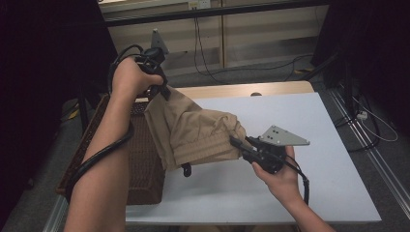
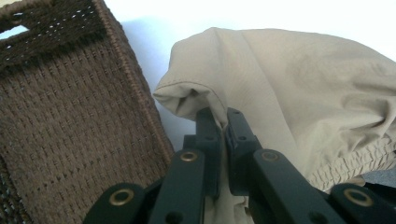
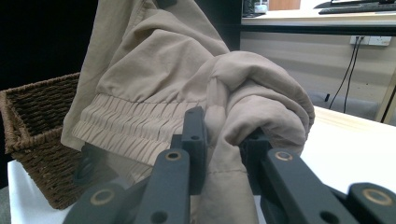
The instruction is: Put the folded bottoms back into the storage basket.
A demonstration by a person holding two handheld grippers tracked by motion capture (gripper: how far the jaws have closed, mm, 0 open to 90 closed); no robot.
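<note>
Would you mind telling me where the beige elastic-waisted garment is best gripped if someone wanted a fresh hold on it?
I'd take the beige garment by its gathered elastic waistband, coming from the brown wicker basket side. That ribbed band is thick, flat and hangs exposed, whereas the left gripper and right gripper pinch looser folds.

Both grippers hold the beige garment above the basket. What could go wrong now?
1. The left gripper pinches only a thin fold of the beige garment, so it may slip out.
2. The hanging black cord end may snag on the wicker basket rim.
</note>
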